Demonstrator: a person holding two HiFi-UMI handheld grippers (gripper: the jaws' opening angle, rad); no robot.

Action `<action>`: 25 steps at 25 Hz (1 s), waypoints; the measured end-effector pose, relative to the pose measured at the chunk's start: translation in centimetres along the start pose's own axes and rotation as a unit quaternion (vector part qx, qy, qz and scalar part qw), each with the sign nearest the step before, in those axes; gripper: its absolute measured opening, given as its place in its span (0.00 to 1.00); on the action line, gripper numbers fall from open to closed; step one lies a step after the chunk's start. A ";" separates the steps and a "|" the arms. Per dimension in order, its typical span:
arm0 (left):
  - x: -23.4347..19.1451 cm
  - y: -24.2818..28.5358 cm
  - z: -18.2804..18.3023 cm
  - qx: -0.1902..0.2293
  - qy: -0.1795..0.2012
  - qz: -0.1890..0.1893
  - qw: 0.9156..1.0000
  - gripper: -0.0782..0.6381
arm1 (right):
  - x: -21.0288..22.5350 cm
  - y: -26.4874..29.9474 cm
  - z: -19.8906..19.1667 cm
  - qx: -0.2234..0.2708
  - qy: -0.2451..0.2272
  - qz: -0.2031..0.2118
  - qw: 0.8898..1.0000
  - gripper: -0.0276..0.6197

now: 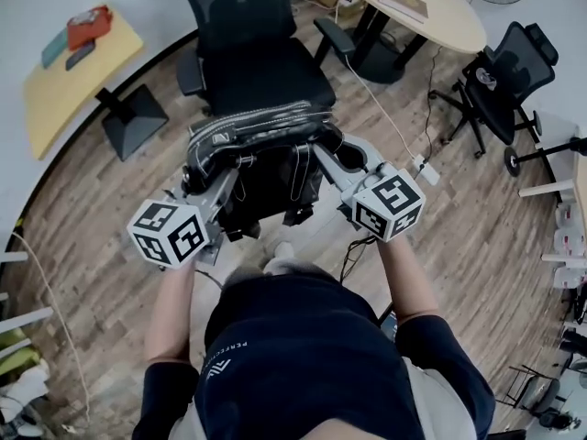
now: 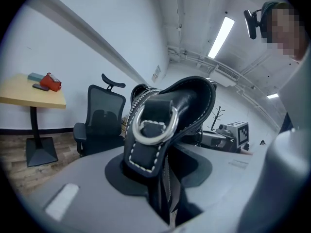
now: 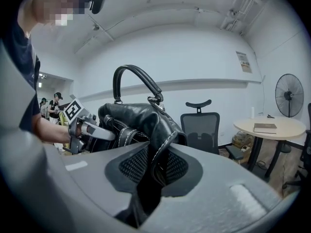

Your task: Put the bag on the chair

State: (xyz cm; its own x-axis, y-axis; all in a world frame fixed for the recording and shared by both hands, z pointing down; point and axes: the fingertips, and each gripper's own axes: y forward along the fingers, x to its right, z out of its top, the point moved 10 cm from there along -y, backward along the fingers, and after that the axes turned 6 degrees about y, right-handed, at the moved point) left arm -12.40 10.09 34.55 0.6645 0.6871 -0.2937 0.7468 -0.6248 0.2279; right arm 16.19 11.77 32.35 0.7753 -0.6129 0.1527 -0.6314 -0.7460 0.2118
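Head view, bag: a black leather bag (image 1: 252,149) with white stitching hangs in the middle of the frame, clear of the wooden floor (image 1: 110,246); it is held at both ends
Head view, chair: a black office chair (image 1: 266,71) stands just above the bag in the frame; its seat is bare
Head view, claws: the left claw (image 1: 227,172) meets the bag's left end; the right claw (image 1: 319,152) meets its right end
Head view, surroundings: a yellow table (image 1: 55,90) at upper left; a round pale table (image 1: 440,16) at upper right
Left gripper view, claw: the left claw (image 2: 163,178) pinches a stitched leather tab of the bag (image 2: 160,106); a metal ring (image 2: 172,125) sits on the tab just above the jaws
Left gripper view, chair: the chair (image 2: 102,115) at left, behind the bag
Right gripper view, claw: the right claw (image 3: 155,171) is pressed on a fold of the bag (image 3: 136,120); a curved handle (image 3: 133,74) arches above
Right gripper view, chair: the chair (image 3: 204,127) right of the bag; the round table (image 3: 269,125) at far right
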 end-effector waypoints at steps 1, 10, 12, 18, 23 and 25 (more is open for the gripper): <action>-0.2 0.8 0.2 0.002 0.000 0.006 1.000 0.32 | 0.9 0.4 0.2 0.001 0.000 -0.001 1.000 0.14; -5.0 7.3 2.4 -0.004 -0.005 0.026 1.000 0.33 | 6.6 5.7 1.6 -0.009 0.017 -0.021 1.000 0.14; -6.9 9.1 2.7 -0.008 -0.005 0.025 1.000 0.33 | 7.8 7.3 1.7 -0.016 0.018 -0.028 0.999 0.14; -12.5 15.8 4.3 -0.028 -0.018 0.001 0.999 0.33 | 13.4 12.4 2.6 -0.036 0.032 -0.052 0.997 0.14; -17.5 20.0 6.8 -0.039 -0.014 -0.003 0.999 0.33 | 17.5 17.9 4.0 -0.046 0.047 -0.063 0.996 0.14; -19.1 21.4 7.4 -0.038 -0.009 0.001 0.999 0.33 | 18.8 19.8 4.2 -0.046 0.059 -0.070 0.995 0.14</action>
State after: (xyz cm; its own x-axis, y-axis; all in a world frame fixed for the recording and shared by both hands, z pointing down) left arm -9.31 -19.11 38.18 0.6666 0.6778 -0.3101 0.7452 -0.5965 0.2982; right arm 18.20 -15.63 35.37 0.8551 -0.4662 0.2267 -0.5177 -0.7915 0.3249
